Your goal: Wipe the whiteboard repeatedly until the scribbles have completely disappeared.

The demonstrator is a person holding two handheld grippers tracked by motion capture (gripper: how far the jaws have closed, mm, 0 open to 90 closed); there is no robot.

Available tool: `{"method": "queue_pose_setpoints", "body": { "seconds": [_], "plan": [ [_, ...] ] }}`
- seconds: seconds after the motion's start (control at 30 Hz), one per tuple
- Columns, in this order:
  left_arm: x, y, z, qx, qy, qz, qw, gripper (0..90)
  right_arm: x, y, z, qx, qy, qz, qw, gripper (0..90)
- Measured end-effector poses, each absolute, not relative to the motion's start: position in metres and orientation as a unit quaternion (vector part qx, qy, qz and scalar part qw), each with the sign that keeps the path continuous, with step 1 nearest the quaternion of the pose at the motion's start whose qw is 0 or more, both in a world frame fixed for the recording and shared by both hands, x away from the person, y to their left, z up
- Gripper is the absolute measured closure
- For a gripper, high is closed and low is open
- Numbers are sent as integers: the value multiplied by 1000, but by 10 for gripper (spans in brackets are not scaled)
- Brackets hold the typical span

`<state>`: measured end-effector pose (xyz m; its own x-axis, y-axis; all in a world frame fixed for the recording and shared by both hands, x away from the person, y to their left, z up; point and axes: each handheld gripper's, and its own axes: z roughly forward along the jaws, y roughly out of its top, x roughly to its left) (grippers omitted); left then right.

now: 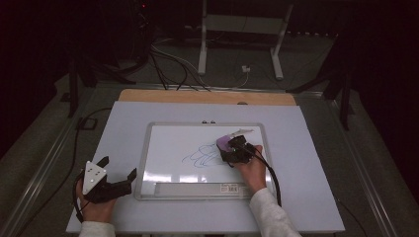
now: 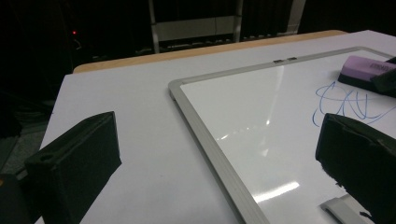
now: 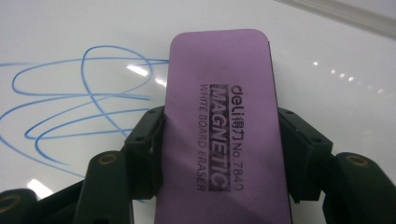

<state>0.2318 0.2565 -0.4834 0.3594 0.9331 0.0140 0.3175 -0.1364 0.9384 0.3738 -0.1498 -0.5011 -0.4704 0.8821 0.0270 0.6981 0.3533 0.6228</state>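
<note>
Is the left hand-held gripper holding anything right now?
No, the left hand-held gripper stands open and empty on the table, beside the whiteboard.

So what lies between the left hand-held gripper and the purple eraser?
In the high view, bare table, the whiteboard frame and blue scribbles separate the left hand-held gripper from the eraser.

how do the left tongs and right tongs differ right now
The right tongs are shut on the purple eraser; the left tongs are open with nothing between them. The right tongs are over the whiteboard by the blue scribble; the left tongs sit beside the board's frame. Both are black and hand-held.
</note>
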Motion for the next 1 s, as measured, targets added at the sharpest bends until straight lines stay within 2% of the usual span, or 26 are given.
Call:
{"method": "queue_pose_setpoints", "body": {
  "seconds": [0.07, 0.23, 0.37, 0.57, 0.67, 0.83, 1.0],
  "plan": [
    [232, 256, -483, 679, 460, 328, 469, 8, 372, -148, -501, 482, 811, 289, 160, 410],
    [233, 254, -484, 681, 459, 327, 468, 8, 358, -130, -501, 427, 843, 303, 126, 410],
    [232, 254, -484, 680, 459, 328, 467, 8, 356, -127, -501, 419, 846, 306, 126, 411],
    [232, 257, -484, 678, 461, 328, 469, 8, 371, -145, -501, 476, 813, 280, 185, 412],
    [233, 256, -484, 679, 461, 327, 469, 8, 370, -145, -501, 480, 811, 279, 184, 411],
    [233, 254, -484, 682, 457, 327, 468, 8, 359, -125, -501, 434, 837, 300, 142, 411],
    [232, 257, -484, 677, 462, 328, 469, 8, 364, -126, -501, 445, 831, 289, 164, 412]
  ]
}}
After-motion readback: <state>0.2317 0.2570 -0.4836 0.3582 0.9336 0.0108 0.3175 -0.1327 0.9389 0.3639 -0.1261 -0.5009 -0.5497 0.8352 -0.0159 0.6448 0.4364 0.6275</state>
